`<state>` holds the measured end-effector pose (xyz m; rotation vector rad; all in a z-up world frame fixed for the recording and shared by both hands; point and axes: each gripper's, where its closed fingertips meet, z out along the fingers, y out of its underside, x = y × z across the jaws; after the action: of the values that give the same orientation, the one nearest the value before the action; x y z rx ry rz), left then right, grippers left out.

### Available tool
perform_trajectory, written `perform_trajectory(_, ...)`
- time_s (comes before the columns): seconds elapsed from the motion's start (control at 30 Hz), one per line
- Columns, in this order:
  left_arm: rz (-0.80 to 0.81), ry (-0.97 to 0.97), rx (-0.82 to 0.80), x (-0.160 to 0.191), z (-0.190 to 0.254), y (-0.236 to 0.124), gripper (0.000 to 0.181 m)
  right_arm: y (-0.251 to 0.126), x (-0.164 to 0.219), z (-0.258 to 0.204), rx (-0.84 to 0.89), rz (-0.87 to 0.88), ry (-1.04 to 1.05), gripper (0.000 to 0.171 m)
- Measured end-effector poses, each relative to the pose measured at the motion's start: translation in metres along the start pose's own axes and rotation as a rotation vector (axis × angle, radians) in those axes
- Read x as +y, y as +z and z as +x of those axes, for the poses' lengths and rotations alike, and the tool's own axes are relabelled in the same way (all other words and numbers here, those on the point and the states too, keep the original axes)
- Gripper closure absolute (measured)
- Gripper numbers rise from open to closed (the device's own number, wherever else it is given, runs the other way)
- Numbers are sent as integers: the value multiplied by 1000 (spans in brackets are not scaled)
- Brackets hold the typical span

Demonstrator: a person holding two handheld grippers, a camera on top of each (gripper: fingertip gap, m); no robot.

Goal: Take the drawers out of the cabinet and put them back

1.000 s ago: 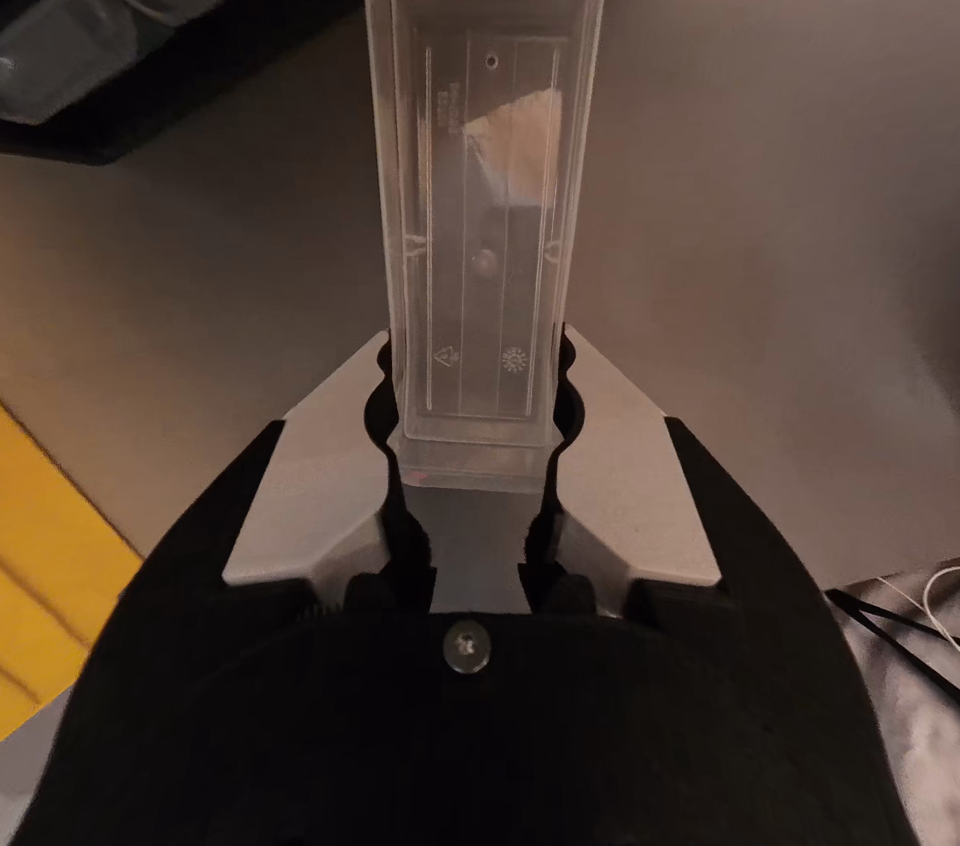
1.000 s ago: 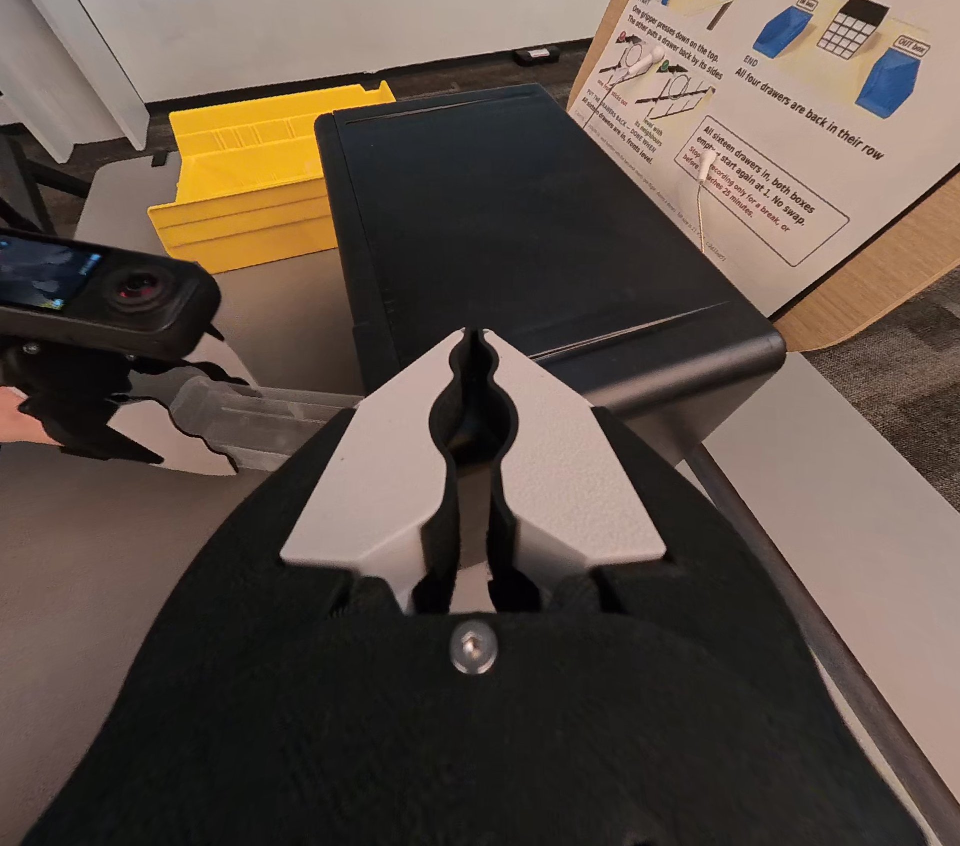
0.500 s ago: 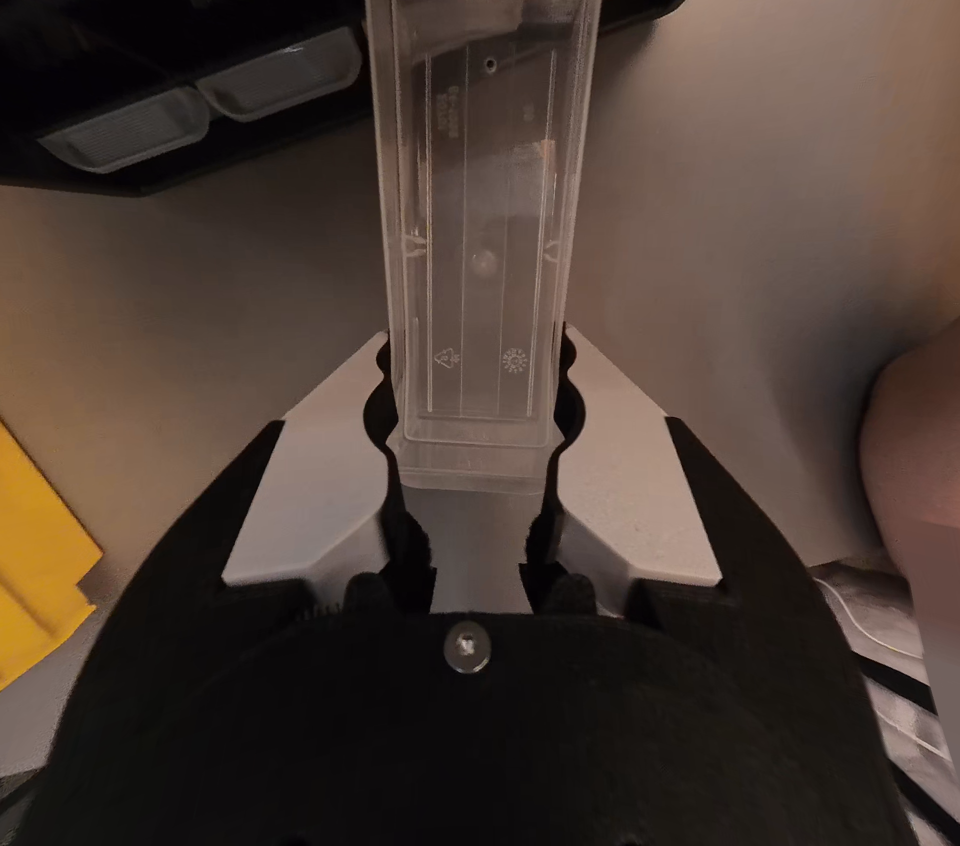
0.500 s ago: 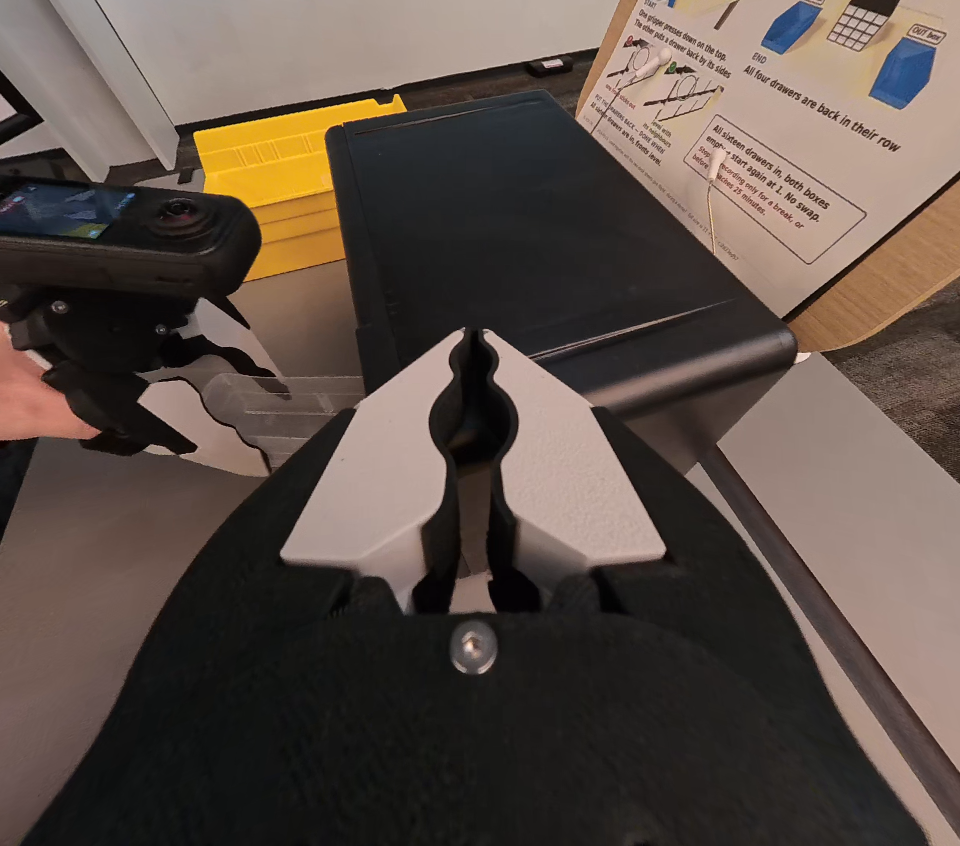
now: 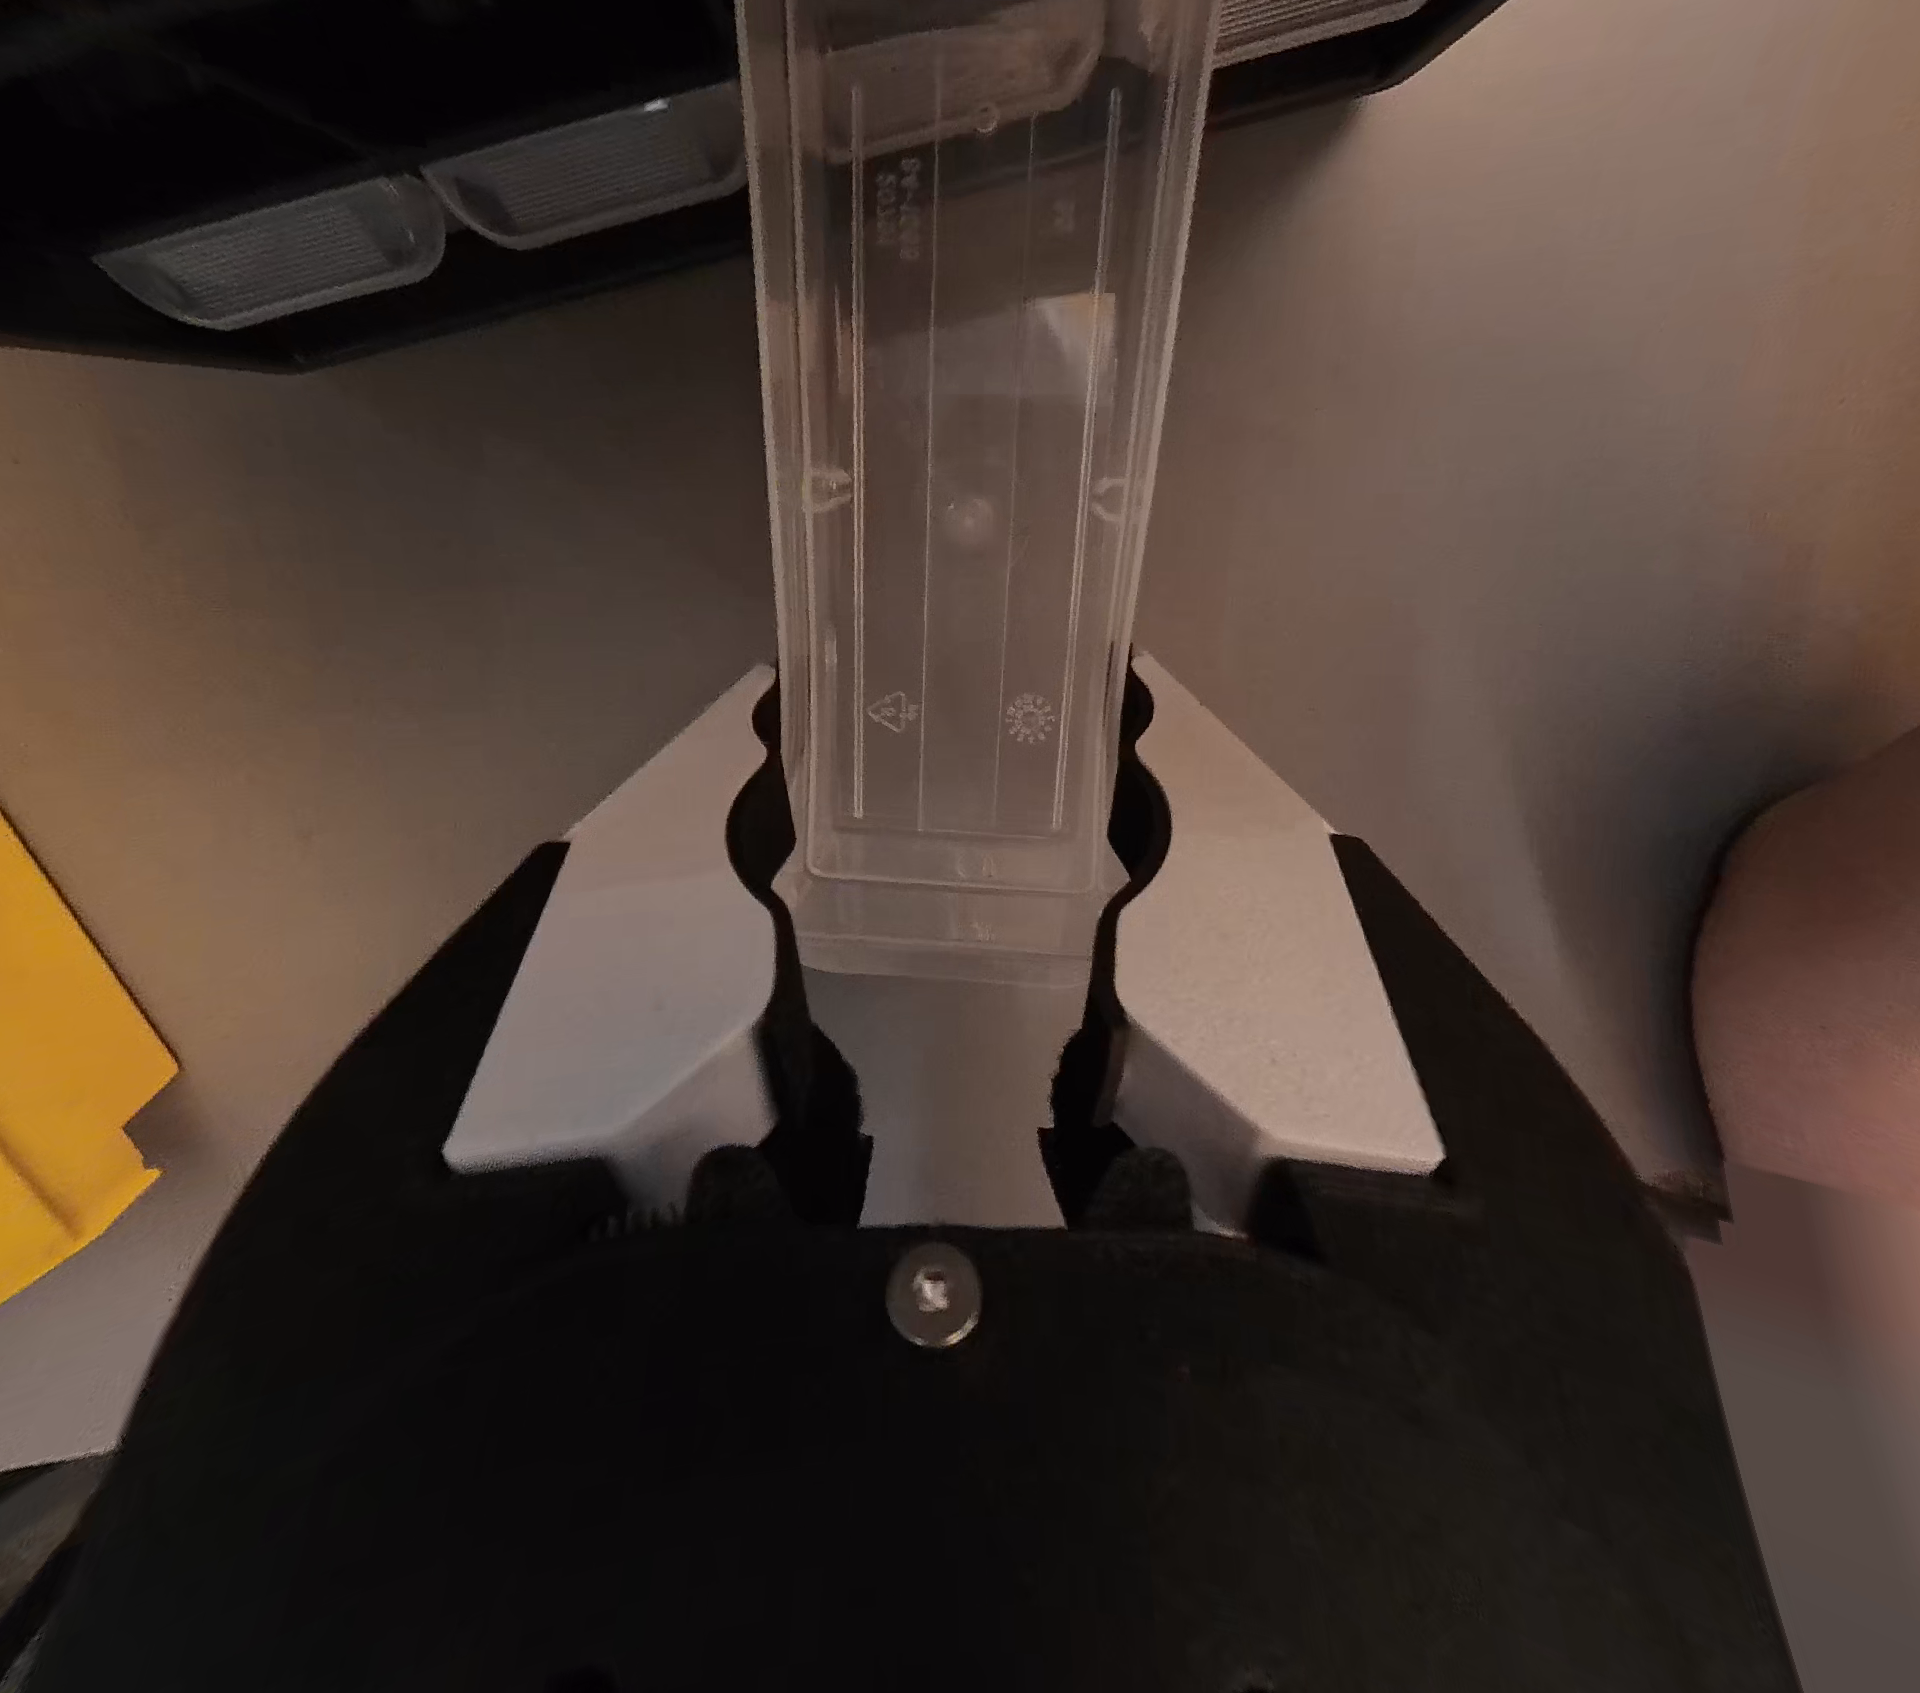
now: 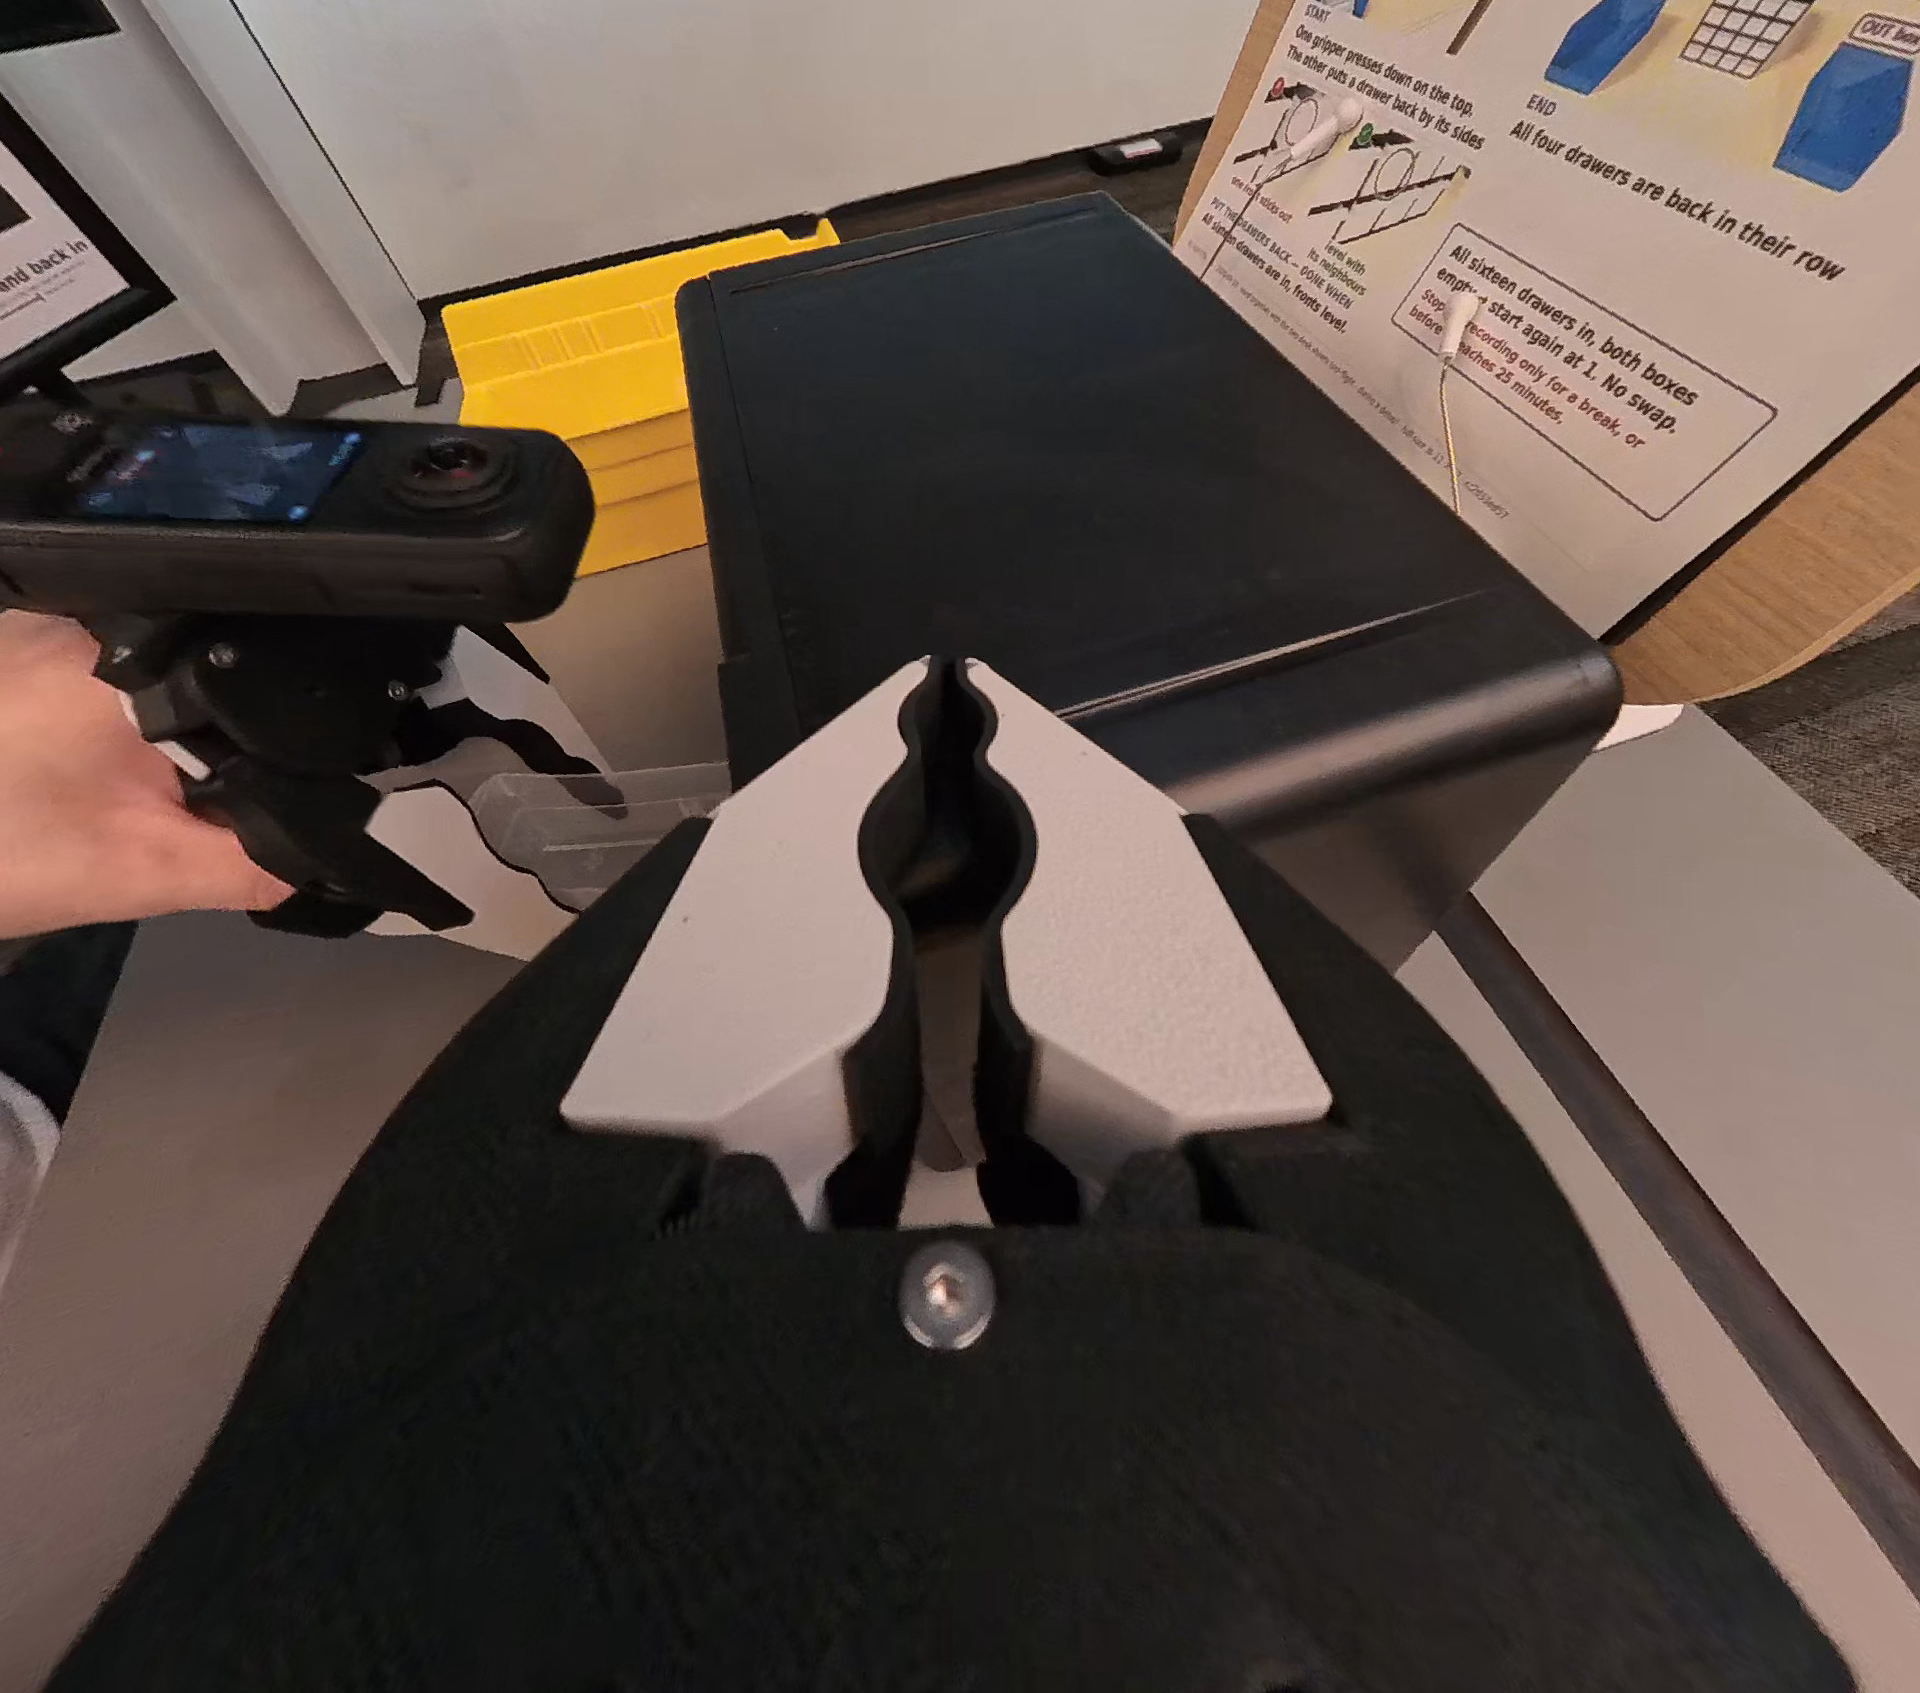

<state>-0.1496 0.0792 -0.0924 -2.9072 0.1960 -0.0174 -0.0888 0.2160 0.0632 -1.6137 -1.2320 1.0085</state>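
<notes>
Facing the left tool at twelve o'clock, the black cabinet (image 5: pixel 343 85) shows its front across the top of the left wrist view, with several frosted drawer fronts (image 5: pixel 281 261) seated in their slots and a dark gap between them. The grey tabletop (image 5: pixel 416 563) lies beneath, and a yellow bin (image 5: pixel 62 1030) sits at eight o'clock.

The left tool (image 5: pixel 951 833) is clamped on the near end of a clear plastic drawer (image 5: pixel 977 355), one finger on each long side. The drawer's long axis runs straight ahead from the tool toward the cabinet, its far end already overlapping the dark gap. That alignment looks like what a reinsertion would turn on, and the left tool is plainly the one placed to make it.

In the right wrist view the right tool (image 6: pixel 945 677), fingers drawn together with nothing between them, hovers at or just above the cabinet's top near its front edge; contact cannot be confirmed. An instruction board (image 6: pixel 1558 137) stands at two o'clock.

Whether the drawer's far end has entered a slot or only sits in front of it cannot be told, since its clear walls blend with the fronts behind. The cabinet's upper rows are cut off.
</notes>
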Motion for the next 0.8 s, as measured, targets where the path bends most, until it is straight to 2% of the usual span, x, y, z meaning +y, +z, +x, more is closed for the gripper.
perform_trajectory(0.43,-10,-110,80,1,6,1,121,-1,0,0,-3,11,10,171)
perform_trajectory(0.67,-141,-48,-35,6,9,0,121,-1,0,0,-20,29,28,171)
perform_trajectory(0.8,-134,-37,-57,-2,13,-6,122,-1,0,0,-28,34,36,171)
